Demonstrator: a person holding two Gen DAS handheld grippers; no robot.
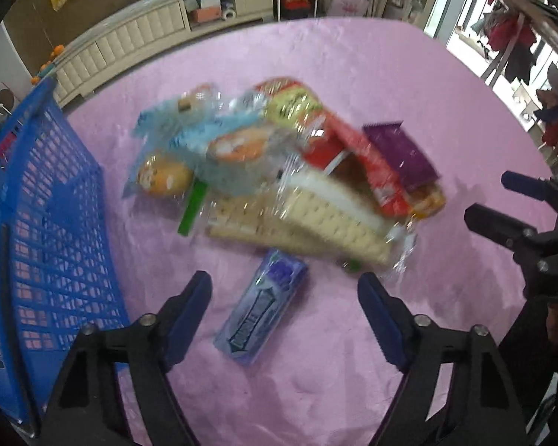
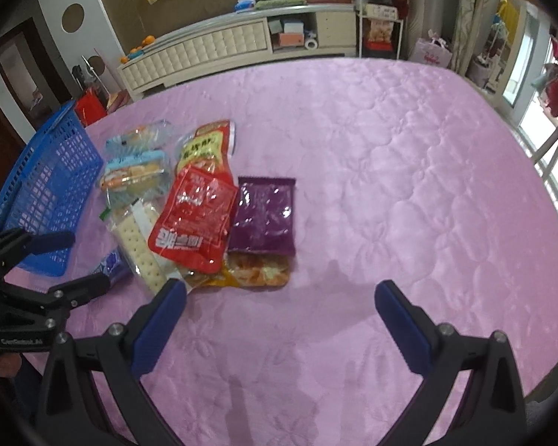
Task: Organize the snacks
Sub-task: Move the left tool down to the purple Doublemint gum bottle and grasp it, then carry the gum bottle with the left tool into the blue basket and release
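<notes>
A pile of snack packets lies on the pink quilted table [image 2: 390, 186]: a red pouch [image 2: 191, 219], a purple packet [image 2: 262, 215], cracker packs [image 1: 308, 219], light blue cake packs [image 2: 137, 171] and an orange packet [image 2: 258, 273]. A blue-purple packet [image 1: 262, 312] lies apart, just ahead of my open left gripper [image 1: 284, 290], between its fingers. A blue mesh basket [image 1: 44, 223] stands to the left; it also shows in the right wrist view [image 2: 44, 189]. My right gripper [image 2: 281, 297] is open and empty, hovering right of the pile.
A white cabinet [image 2: 223, 52] and shelves stand beyond the table's far edge. Windows and hanging clothes are at the right. Each gripper shows in the other's view, the left gripper [image 2: 70, 260] by the basket and the right gripper [image 1: 502, 200] at the right.
</notes>
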